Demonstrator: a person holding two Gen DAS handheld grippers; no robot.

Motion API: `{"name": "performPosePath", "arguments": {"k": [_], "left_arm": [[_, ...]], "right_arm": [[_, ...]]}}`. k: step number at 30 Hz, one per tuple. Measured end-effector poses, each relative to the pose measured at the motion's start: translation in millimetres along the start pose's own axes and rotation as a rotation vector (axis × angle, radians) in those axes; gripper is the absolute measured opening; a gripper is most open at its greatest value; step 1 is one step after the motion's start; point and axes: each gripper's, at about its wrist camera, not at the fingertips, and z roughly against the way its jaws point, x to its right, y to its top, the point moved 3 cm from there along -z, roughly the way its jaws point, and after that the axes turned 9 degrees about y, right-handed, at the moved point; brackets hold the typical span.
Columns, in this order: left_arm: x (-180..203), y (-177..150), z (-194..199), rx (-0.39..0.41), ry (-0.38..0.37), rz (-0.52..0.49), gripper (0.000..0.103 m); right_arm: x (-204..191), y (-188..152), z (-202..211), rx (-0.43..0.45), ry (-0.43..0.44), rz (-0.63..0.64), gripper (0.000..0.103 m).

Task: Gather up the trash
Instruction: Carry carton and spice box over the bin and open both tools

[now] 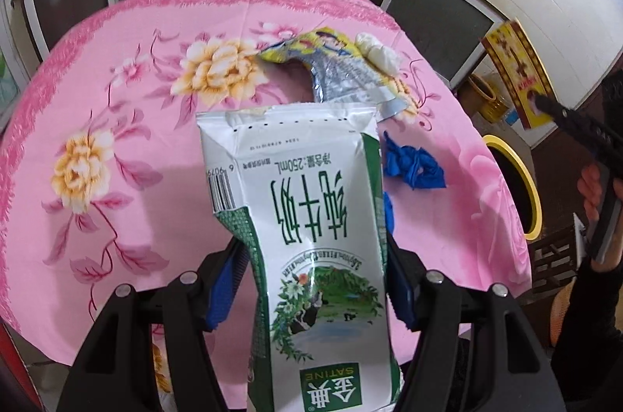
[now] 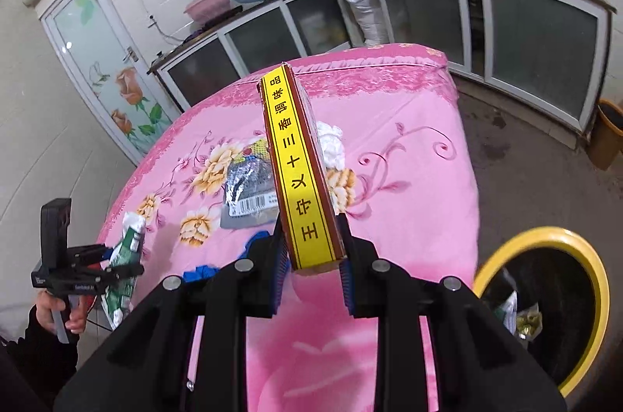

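Left wrist view: the left tool gripped a crushed white-and-green milk carton above the pink floral bench.

Right wrist view: the right tool clamped a yellow-and-brown cardboard seasoning box; the yellow-rimmed black bin sat at 4 o'clock. The tall box could pivot and miss the rim.

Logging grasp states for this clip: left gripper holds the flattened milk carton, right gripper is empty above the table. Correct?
Not quite. The right gripper is not empty: the right wrist view shows it shut on a yellow seasoning box. The left gripper does hold the milk carton.
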Motion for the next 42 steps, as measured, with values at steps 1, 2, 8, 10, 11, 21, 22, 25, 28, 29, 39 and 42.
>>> {"name": "performPosePath", "arguments": {"k": [1,2,8,10,11,21,22,25,28,29,39,42], "left_arm": [[4,1,0,0.004,0.000,-0.006,0.061],[12,4,1,0.006,-0.015,-0.012,0.061],[65,23,2,0.044,-0.067,-0.083,0.061],[89,31,1,0.049,-0.096,-0.117,0.061],[101,35,1,0.053,-0.108,-0.131,0.061],[216,64,-4,0.099,-0.197,-0.263,0.061],[227,66,-4,0.109,-0.203,-0.275,0.061],[257,72,-5,0.133,-0.216,-0.302,0.061],[283,74,-8,0.142,-0.238,-0.323,0.061],[289,75,-11,0.141,-0.243,-0.329,0.061],[355,81,-36,0.132,-0.297,-0.379,0.061],[370,83,-44,0.121,-0.307,-0.394,0.061]], "right_arm": [[4,-7,7,0.006,-0.002,-0.011,0.023],[8,-12,14,0.014,-0.008,-0.021,0.023],[35,-43,50,0.041,-0.062,-0.087,0.023],[44,-54,65,0.051,-0.084,-0.105,0.023],[47,-56,69,0.055,-0.094,-0.111,0.023],[90,-86,127,0.133,-0.201,-0.195,0.024],[97,-88,134,0.150,-0.210,-0.211,0.024],[108,-93,146,0.175,-0.241,-0.230,0.024],[123,-102,156,0.197,-0.262,-0.270,0.024],[127,-104,157,0.201,-0.268,-0.282,0.024],[170,-131,164,0.213,-0.365,-0.379,0.024],[176,-134,160,0.209,-0.374,-0.393,0.024]]}}
